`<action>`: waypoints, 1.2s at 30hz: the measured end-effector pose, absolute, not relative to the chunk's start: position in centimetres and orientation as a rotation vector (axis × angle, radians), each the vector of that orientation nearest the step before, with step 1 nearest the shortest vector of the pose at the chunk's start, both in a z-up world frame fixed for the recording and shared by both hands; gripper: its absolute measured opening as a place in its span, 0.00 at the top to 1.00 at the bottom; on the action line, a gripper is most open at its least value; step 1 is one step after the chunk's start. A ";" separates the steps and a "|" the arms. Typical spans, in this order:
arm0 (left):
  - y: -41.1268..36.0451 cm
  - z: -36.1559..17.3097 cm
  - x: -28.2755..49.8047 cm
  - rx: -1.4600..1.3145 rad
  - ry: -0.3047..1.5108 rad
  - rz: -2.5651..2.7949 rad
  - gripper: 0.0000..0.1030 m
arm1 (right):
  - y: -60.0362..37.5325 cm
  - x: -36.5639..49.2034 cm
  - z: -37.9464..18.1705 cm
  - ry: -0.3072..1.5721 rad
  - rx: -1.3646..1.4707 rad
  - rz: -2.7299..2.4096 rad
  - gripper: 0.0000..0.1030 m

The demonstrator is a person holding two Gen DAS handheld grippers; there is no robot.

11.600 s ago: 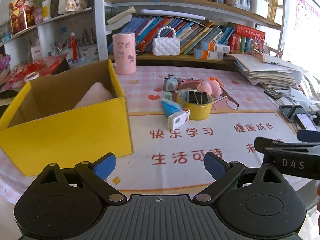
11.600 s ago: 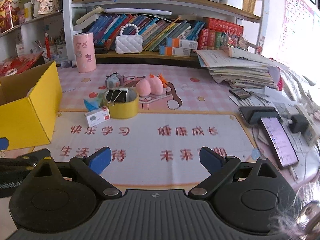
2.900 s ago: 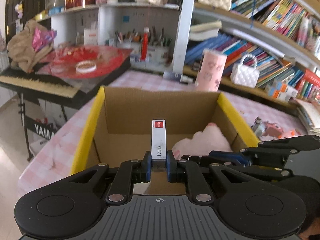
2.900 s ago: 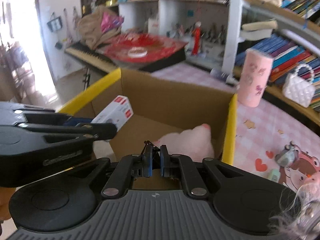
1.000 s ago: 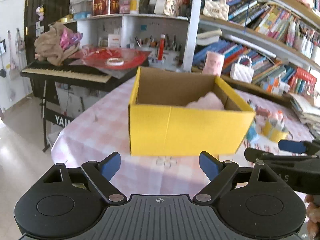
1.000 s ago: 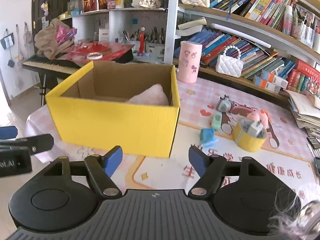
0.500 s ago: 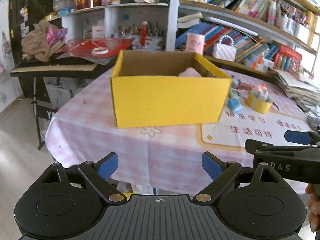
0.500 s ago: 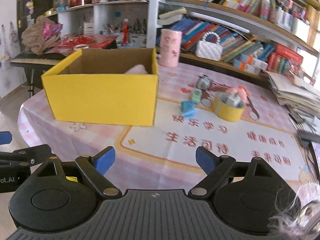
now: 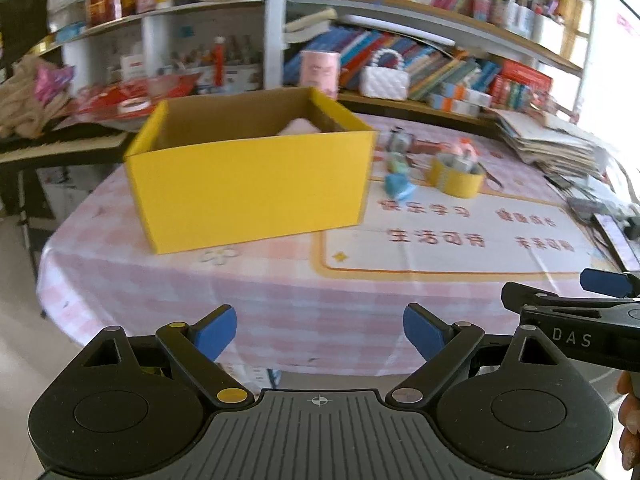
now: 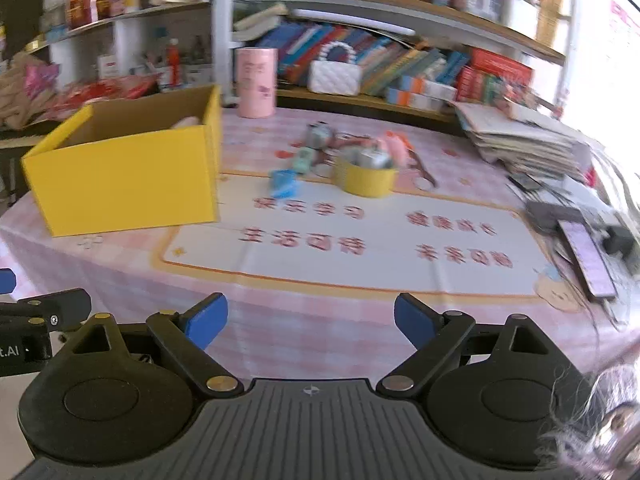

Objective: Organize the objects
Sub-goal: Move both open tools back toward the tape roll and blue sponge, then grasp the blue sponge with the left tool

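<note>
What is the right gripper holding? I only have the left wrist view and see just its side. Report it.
Observer: Nothing. In the right wrist view the right gripper is open, with only the tablecloth showing between its fingers.
Operator: Now give me the pink canister's base. The box hides it from me.
Observer: The pink canister stands upright on the tablecloth, behind the yellow box and apart from its back corner.
</note>
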State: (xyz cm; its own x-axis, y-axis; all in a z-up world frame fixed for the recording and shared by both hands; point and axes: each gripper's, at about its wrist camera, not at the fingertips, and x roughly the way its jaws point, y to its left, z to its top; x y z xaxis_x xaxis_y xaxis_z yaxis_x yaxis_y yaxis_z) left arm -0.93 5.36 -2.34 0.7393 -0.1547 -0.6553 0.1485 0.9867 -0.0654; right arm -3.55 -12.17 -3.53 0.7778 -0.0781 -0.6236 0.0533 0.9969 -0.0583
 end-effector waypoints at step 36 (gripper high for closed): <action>-9.0 -3.6 10.1 0.057 0.747 -0.252 0.13 | -27.0 5.0 -4.2 0.715 0.024 -0.184 0.09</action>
